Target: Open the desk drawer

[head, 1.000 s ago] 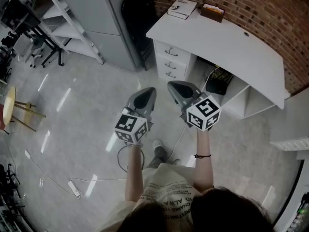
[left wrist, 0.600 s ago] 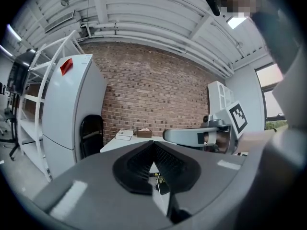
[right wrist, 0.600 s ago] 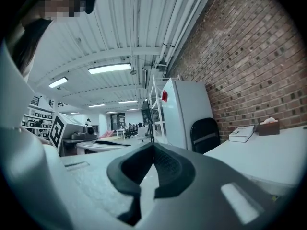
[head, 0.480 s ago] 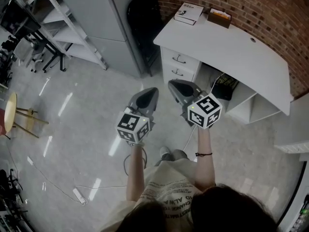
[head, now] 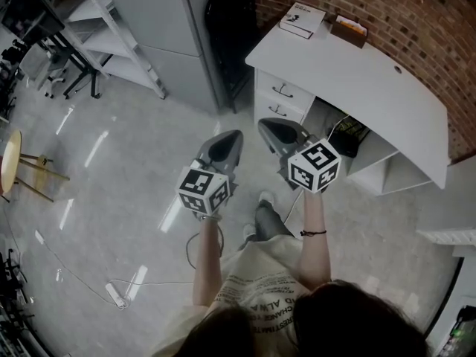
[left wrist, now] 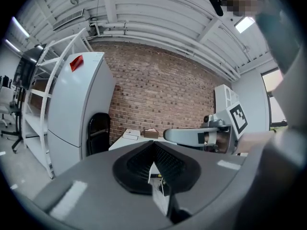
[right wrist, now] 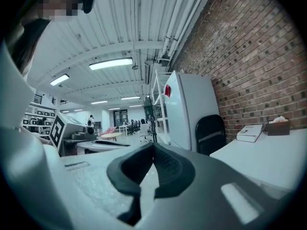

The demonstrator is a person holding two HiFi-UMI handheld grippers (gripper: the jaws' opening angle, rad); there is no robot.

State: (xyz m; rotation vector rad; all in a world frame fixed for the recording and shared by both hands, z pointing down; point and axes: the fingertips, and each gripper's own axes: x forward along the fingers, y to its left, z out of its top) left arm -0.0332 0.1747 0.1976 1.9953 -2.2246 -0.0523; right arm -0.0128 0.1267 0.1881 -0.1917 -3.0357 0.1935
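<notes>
1. The white table (head: 364, 69) has its drawers (head: 291, 100) under the end nearest the tools. They all look shut.
2. The left tool (head: 225, 143) and the right tool (head: 274, 132) hang in the air over the floor (head: 111, 169). They are near the drawers but not touching them.
3. Both tools have their tips pressed together and hold nothing.
4. This looks like the walking-up step. Next, I think one tool must reach a handle (head: 283, 90), spread, pinch it, and pull.

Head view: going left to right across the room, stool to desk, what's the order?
Wooden stool → white shelving rack → grey cabinet → black chair → desk drawers → brown box. The book is left out because it overlaps the drawers' span.
</notes>
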